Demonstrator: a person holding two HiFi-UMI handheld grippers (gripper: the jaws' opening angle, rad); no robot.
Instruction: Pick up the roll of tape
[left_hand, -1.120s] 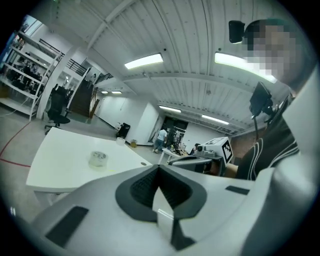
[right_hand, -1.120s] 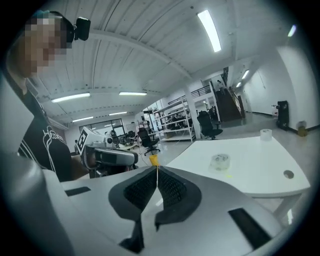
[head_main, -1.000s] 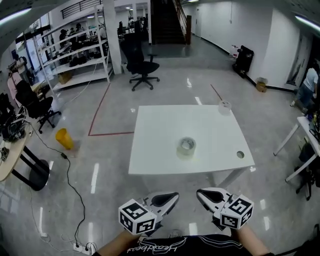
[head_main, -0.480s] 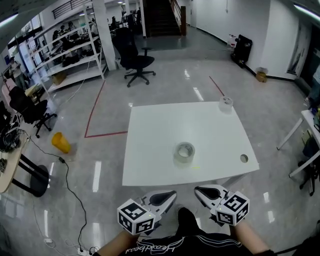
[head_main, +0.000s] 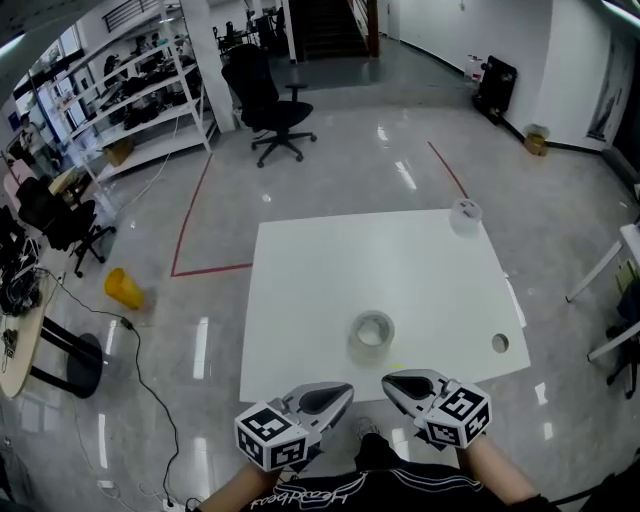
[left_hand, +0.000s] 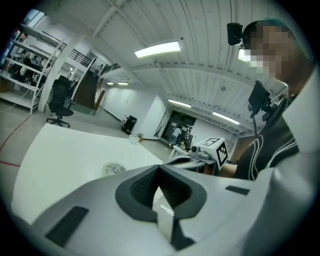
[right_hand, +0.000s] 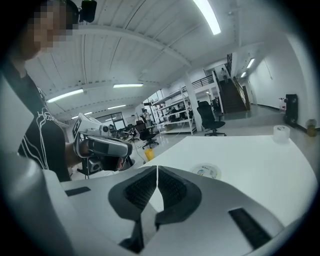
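The roll of clear tape (head_main: 371, 335) is lying flat on the white table (head_main: 300, 290), just ahead of both grippers and untouched by either. The left gripper (head_main: 343, 393) is being held just short of the table's near edge, its jaws closed together with nothing between them. The right gripper (head_main: 392, 382) is being held close beside it, jaws likewise pressed shut and empty. Both are being pointed toward the roll. A second tape roll (head_main: 465, 215) is sitting at the table's far corner, well beyond the right gripper, and a round hole (head_main: 500, 343) is showing in the tabletop off to that gripper's right. Far beyond the left gripper, a black office chair (head_main: 265, 105) is standing on the glossy floor, with a yellow container (head_main: 122, 287) lying out to its left.
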